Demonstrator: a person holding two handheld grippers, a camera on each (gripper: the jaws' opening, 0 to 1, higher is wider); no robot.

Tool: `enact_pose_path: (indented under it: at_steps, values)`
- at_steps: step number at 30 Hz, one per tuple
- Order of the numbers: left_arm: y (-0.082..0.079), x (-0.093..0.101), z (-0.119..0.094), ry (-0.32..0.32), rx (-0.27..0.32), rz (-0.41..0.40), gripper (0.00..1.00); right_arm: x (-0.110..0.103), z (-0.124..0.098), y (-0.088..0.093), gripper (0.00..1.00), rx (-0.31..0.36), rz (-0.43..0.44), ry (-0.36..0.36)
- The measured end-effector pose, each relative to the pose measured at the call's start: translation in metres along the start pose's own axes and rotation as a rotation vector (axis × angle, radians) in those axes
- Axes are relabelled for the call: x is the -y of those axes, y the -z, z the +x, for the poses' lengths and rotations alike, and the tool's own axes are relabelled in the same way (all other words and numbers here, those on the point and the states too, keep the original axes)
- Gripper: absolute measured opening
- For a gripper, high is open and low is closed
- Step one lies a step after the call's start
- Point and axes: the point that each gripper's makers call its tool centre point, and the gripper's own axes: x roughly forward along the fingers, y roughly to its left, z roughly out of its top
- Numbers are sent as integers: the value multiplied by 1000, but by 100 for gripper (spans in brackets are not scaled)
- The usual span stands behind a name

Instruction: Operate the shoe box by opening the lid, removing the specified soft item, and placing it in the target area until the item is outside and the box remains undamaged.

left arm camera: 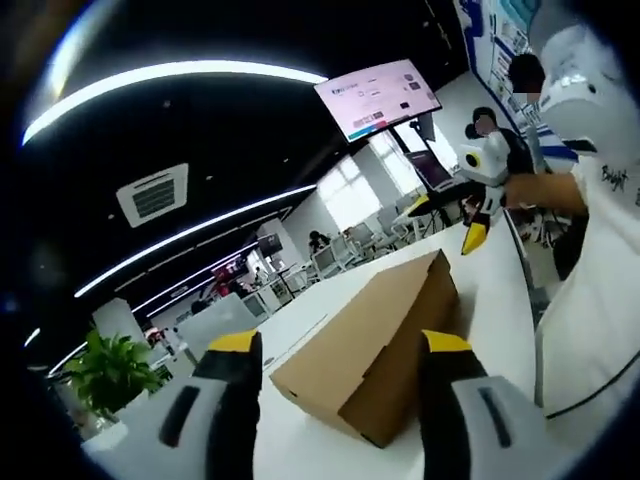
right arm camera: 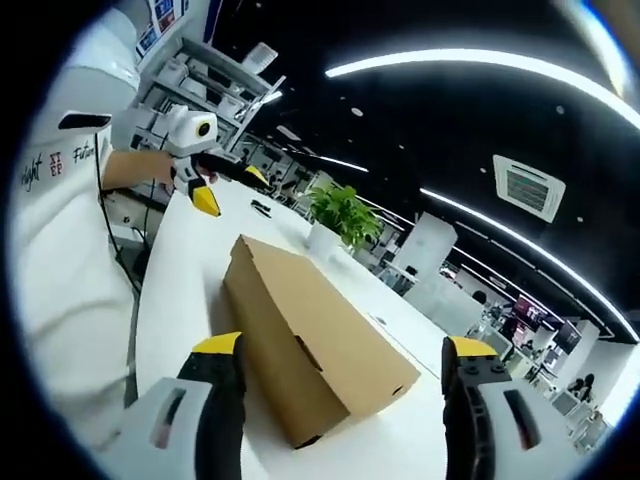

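A closed brown cardboard shoe box (left arm camera: 372, 335) lies on a long white table (left arm camera: 300, 440), its lid down. In the left gripper view my left gripper (left arm camera: 340, 345) is open, and its yellow-tipped jaws frame the near end of the box without touching it. The right gripper view shows the box (right arm camera: 300, 325) from its other end, and my right gripper (right arm camera: 343, 348) is open around that end. Each gripper also appears held up past the box's far end: the right gripper (left arm camera: 447, 222) in the left gripper view, the left gripper (right arm camera: 231, 188) in the right gripper view. The box's contents are hidden.
A person in a white shirt (right arm camera: 60, 250) stands at the table's long edge beside the box. A potted plant (right arm camera: 340, 213) and a small dark object (right arm camera: 260, 207) sit on the table beyond the left gripper. A wall screen (left arm camera: 378, 95), shelves (right arm camera: 200, 70), desks and other people are behind.
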Motion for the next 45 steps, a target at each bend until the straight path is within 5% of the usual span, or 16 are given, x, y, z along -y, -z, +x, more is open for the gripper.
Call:
enact_pose_path:
  at_steps: [1, 5, 8, 12, 18, 22, 23, 25, 27, 30, 35, 38, 41, 42, 45]
  values:
    - [1, 1, 0, -8, -13, 83, 65, 0, -2, 1, 81, 1, -14, 2]
    - [0, 15, 3, 63, 24, -16, 67, 1, -7, 0, 80, 8, -16, 9]
    - [2, 15, 4, 38, 2, 72, 65, 2, -10, 0, 76, 13, -24, 20]
    - [1, 21, 6, 58, 21, 36, 62, 0, -8, 1, 73, -5, -29, 26]
    - [5, 25, 7, 35, 6, 95, 61, -7, -5, -5, 71, 33, -29, 30]
    - [17, 4, 0, -84, -103, 190, 60, -13, -7, -4, 71, 4, -116, 18]
    - [22, 5, 1, -74, -138, 263, 60, -15, -8, -4, 70, -4, -129, 8]
    - [32, 11, 2, -38, -178, 281, 60, -16, -10, -6, 70, -7, -152, 7]
    - [27, 20, 1, 4, -131, 256, 60, -15, -13, -13, 69, 13, -240, 15]
    - [16, 22, 0, 1, -80, 283, 61, -18, -15, -15, 69, 16, -221, -1]
    - [18, 17, 0, -32, -107, 307, 55, -17, -15, -18, 66, 51, -254, -1]
    - [19, 12, 0, -49, -102, 310, 60, -17, -14, -17, 65, 35, -256, -5]
    - [10, 14, 3, -40, -50, 304, 61, -14, -13, -16, 64, 25, -281, 5]
    - [1, 17, 4, -37, 8, 271, 61, -14, -13, -17, 64, 33, -283, 2]
    - [-4, 27, 6, 6, 30, 341, 54, -14, -14, -21, 64, 62, -247, -6]
